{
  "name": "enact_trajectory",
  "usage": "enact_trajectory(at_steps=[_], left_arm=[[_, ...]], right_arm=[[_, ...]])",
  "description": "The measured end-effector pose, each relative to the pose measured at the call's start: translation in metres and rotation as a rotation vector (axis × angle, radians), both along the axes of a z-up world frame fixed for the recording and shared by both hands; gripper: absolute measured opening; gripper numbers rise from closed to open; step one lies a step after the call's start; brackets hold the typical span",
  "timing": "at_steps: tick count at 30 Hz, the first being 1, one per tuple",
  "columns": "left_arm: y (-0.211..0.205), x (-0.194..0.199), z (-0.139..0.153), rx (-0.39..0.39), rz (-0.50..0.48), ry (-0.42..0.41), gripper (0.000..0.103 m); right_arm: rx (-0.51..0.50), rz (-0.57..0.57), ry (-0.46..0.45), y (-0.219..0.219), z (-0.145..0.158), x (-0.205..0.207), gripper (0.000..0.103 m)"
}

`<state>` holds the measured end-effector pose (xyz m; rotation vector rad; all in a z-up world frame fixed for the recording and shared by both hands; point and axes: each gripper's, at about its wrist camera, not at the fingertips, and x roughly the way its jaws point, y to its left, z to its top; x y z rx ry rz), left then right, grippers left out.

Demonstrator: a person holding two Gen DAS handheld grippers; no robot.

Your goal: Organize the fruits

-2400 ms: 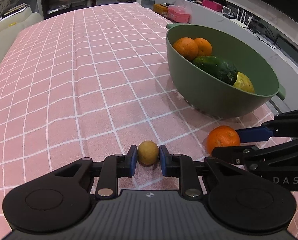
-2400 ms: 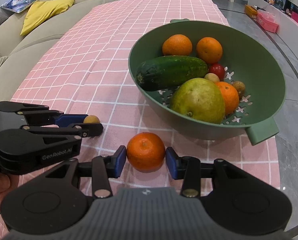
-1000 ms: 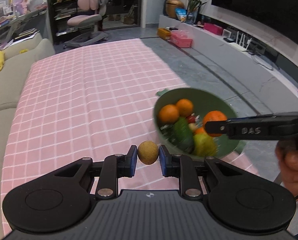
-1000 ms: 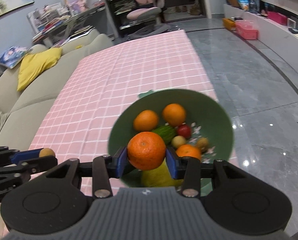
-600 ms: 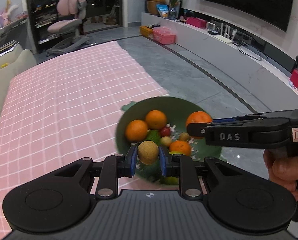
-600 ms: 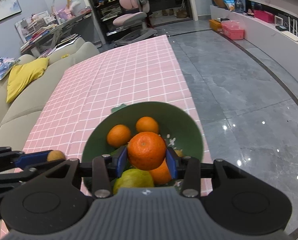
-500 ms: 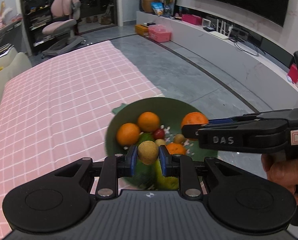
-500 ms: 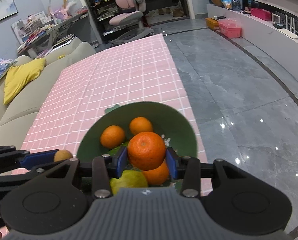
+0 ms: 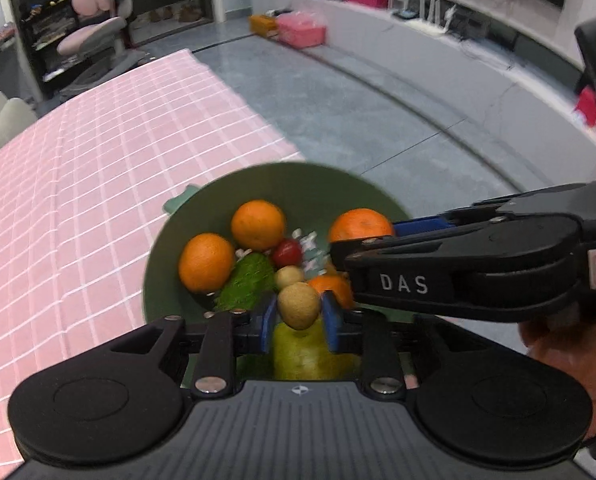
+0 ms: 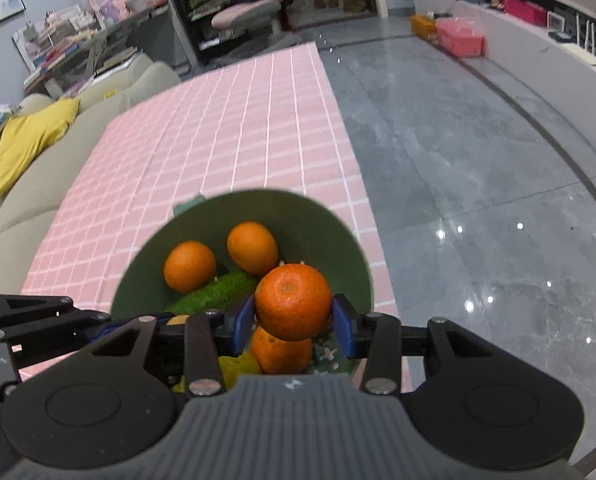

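My left gripper (image 9: 299, 314) is shut on a small tan round fruit (image 9: 299, 305) and holds it above the green bowl (image 9: 318, 188). My right gripper (image 10: 293, 319) is shut on an orange (image 10: 293, 301), also above the bowl (image 10: 318, 220); the orange shows in the left wrist view (image 9: 360, 226). The bowl holds two oranges (image 9: 206, 262), a cucumber (image 9: 247, 282), a red fruit (image 9: 287, 252), a yellow-green pear (image 9: 306, 350) and smaller fruits. The left gripper shows at lower left in the right wrist view (image 10: 106, 326).
The bowl stands at the near right corner of a table with a pink checked cloth (image 10: 218, 152). Grey tiled floor (image 10: 478, 184) lies to the right. A beige sofa with a yellow cushion (image 10: 34, 136) is to the left. A pink chair (image 10: 250, 12) stands behind.
Both grippers lifted their fruits off the table and moved over the bowl. Over the last half second both have come lower and closer over the bowl, still holding the fruits.
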<state>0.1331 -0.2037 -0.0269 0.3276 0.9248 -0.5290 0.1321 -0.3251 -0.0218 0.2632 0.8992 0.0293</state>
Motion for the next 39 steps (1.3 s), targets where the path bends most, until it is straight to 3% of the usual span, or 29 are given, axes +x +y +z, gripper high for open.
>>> enact_trajectory(at_steps=[2,4,13,21,25,28,39], left_arm=[[-0.001,-0.002,0.001,0.017,0.01,-0.019,0.067],[0.002,-0.005,0.007,0.003,0.014,-0.045,0.082],[0.024,-0.011,0.023,-0.04,0.081,-0.013,0.082],[0.063,-0.021,0.052,-0.116,0.312,0.05,0.083],[0.073,-0.031,0.059,-0.091,0.408,0.057,0.087],[0.071,-0.037,0.057,-0.039,0.427,0.054,0.087],[0.055,-0.062,0.055,0.006,0.435,0.043,0.087]], right_arm=[[-0.008,-0.009,0.013,0.001,-0.004,0.001,0.04],[-0.005,-0.004,0.001,0.003,-0.001,0.001,0.044],[-0.033,0.013,-0.006,0.008,0.012,-0.004,0.049],[-0.061,-0.004,-0.024,0.007,0.038,-0.025,0.063],[-0.11,0.005,-0.009,0.011,0.05,-0.043,0.07],[-0.138,0.036,0.015,0.015,0.055,-0.056,0.077],[-0.138,0.076,0.037,0.011,0.057,-0.083,0.077]])
